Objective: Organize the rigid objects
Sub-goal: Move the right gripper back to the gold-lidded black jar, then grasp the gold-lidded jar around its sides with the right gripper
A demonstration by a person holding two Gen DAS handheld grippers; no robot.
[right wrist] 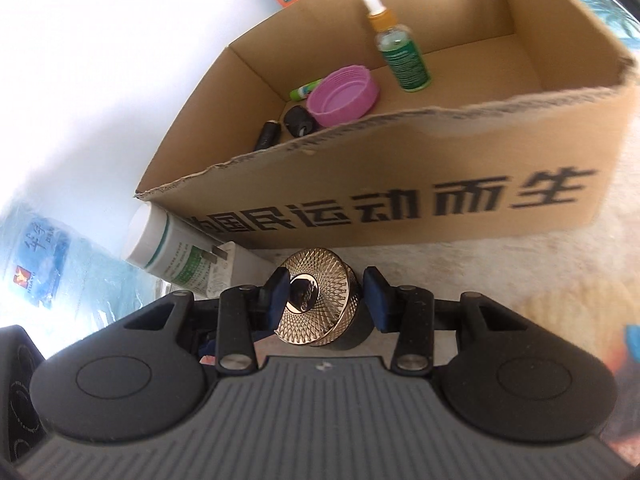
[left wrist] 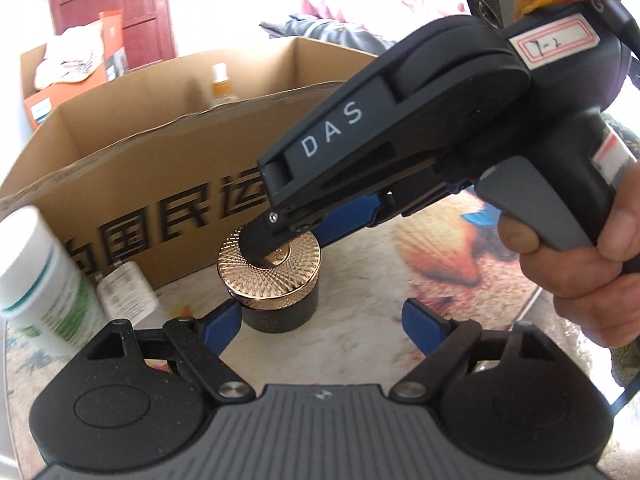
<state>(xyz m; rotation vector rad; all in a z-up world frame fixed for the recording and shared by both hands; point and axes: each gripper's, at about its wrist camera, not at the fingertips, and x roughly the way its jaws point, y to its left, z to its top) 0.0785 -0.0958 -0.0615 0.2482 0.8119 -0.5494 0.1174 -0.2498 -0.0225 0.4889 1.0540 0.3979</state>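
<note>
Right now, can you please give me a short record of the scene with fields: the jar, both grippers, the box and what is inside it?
jar: dark jar with gold patterned lid, standing on the table in front of the box
right gripper: jaws on either side of the lid; contact unclear
left gripper: jaws open, around the jar's base, not touching
box: open cardboard box
in box: green dropper bottle upright, pink cap, small dark items
beside box: white bottle lying down

Patterned mat [left wrist: 360, 344], box [right wrist: 400, 208], jar [left wrist: 280, 280], bottle [left wrist: 44, 280]
</note>
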